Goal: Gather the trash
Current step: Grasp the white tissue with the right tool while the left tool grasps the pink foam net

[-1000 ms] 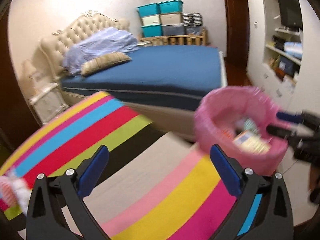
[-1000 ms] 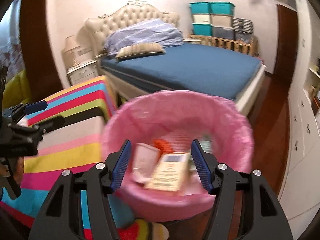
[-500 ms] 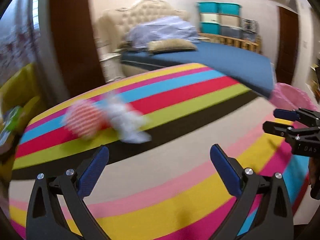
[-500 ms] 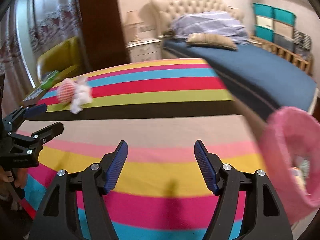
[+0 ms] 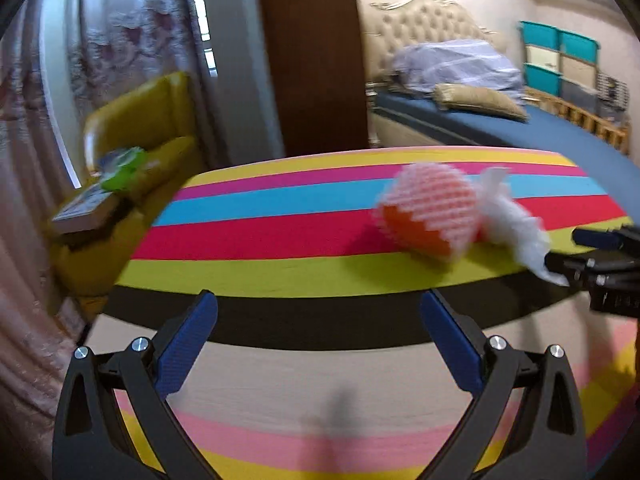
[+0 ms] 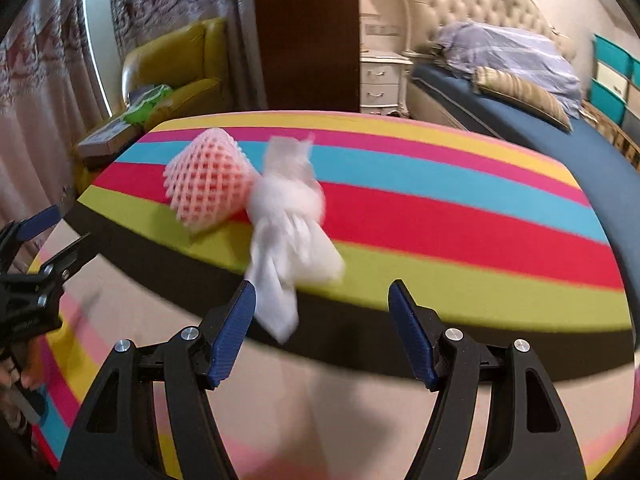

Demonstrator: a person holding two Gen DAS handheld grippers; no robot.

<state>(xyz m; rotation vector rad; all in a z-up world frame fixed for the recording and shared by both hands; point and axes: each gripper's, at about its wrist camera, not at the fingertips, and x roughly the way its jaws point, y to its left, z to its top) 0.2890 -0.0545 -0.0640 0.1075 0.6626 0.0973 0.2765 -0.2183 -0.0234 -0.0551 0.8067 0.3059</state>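
Foam net (image 6: 206,178) touching white tissue (image 6: 290,240), nightstand (image 6: 382,82) in right view only, both claws spread

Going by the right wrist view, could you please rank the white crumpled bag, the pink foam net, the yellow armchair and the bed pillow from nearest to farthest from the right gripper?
From the right gripper:
1. White crumpled bag, just ahead, by the left jaw.
2. Pink foam net, ahead-left, touching the bag.
3. Yellow armchair, far left, and bed pillow, far right: too close to call.
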